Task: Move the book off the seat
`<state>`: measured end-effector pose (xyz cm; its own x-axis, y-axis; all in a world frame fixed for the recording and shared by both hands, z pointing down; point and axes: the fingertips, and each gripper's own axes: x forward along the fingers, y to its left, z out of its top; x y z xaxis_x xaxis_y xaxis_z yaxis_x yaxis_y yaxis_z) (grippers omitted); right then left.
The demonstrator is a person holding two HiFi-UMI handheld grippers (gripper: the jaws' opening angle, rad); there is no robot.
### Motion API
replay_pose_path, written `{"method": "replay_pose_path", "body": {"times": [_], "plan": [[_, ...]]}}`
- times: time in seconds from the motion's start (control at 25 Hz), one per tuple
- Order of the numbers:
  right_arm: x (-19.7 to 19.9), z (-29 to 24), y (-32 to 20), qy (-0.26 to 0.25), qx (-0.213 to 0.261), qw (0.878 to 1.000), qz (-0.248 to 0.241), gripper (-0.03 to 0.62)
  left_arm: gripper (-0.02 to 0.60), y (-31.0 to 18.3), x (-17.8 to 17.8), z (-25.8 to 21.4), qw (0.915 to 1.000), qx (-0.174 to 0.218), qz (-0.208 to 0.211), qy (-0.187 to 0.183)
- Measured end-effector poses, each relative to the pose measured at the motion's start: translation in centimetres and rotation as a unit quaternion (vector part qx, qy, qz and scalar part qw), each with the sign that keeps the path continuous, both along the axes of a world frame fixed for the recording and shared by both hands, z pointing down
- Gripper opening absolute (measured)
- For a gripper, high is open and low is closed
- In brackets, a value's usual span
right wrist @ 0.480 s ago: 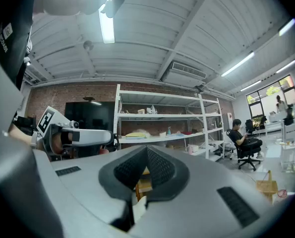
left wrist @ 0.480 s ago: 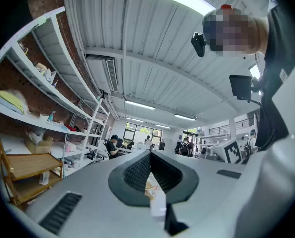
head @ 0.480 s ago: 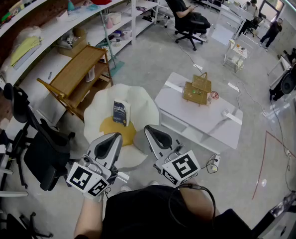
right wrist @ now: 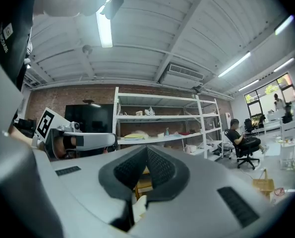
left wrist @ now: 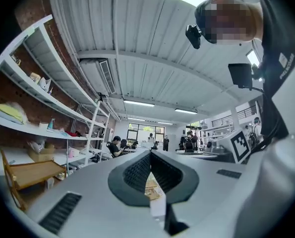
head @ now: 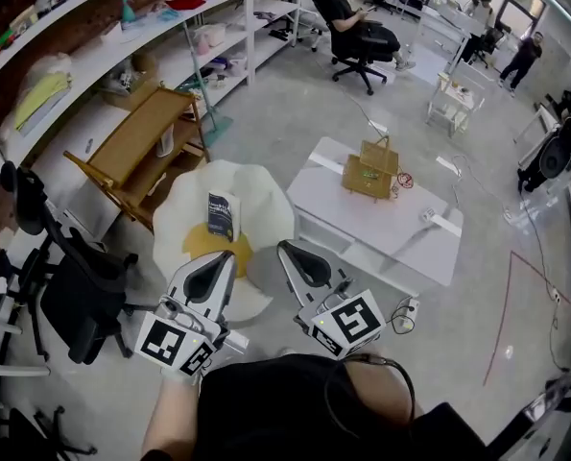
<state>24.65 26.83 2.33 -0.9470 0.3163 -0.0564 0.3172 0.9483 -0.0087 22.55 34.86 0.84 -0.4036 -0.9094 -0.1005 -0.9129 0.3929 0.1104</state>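
A dark blue book [head: 224,216] stands upright on the yellow cushion [head: 206,245] of a white petal-shaped seat [head: 266,205]. My left gripper [head: 211,275] hovers just in front of the seat's near edge, shut with nothing in it. To its right, my right gripper [head: 302,263] hangs beside the seat, also shut and empty. In the left gripper view the left gripper [left wrist: 150,175] points level across the room, jaws pressed together. In the right gripper view the right gripper [right wrist: 146,171] points toward the shelving, and the left gripper [right wrist: 70,141] shows at the left.
A low white table [head: 381,224] with a wicker basket [head: 369,173] stands right of the seat. A wooden rack [head: 136,152] and long white shelves [head: 122,41] lie to the left. A black office chair [head: 69,286] sits at near left. People sit at desks far back.
The view has shifted a little; the seat and book sit slightly further left and up in the frame. Both grippers keep about the same place and stay shut.
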Motion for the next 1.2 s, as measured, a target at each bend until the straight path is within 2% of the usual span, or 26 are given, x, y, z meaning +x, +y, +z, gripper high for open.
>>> {"method": "replay_pose_path", "body": {"times": [0.12,0.28,0.52,0.92,1.2], "plan": [[0.7,0.2,-1.0,-0.002,-0.012,1.0,-0.004,0.015,0.006,-1.1,0.5,0.0,0.9998,-0.007,-0.011,-0.013],[1.0,0.9,-1.0,0.003,-0.013,1.0,-0.013,0.015,0.006,-1.6,0.9,0.4,0.9982,-0.036,-0.028,-0.039],[-0.3,1.9,0.2,0.012,-0.013,1.0,-0.022,0.015,0.008,-0.8,-0.3,1.3,0.9975,-0.051,-0.029,-0.04],[-6.7,2.2,2.9,0.027,0.0,0.999,-0.018,0.015,0.008,1.2,-6.6,2.3,0.9975,-0.062,-0.016,-0.03],[-12.4,3.0,4.4,0.04,0.002,0.999,0.002,0.017,0.011,3.2,-12.5,3.6,0.9977,-0.065,-0.002,-0.017]]}}
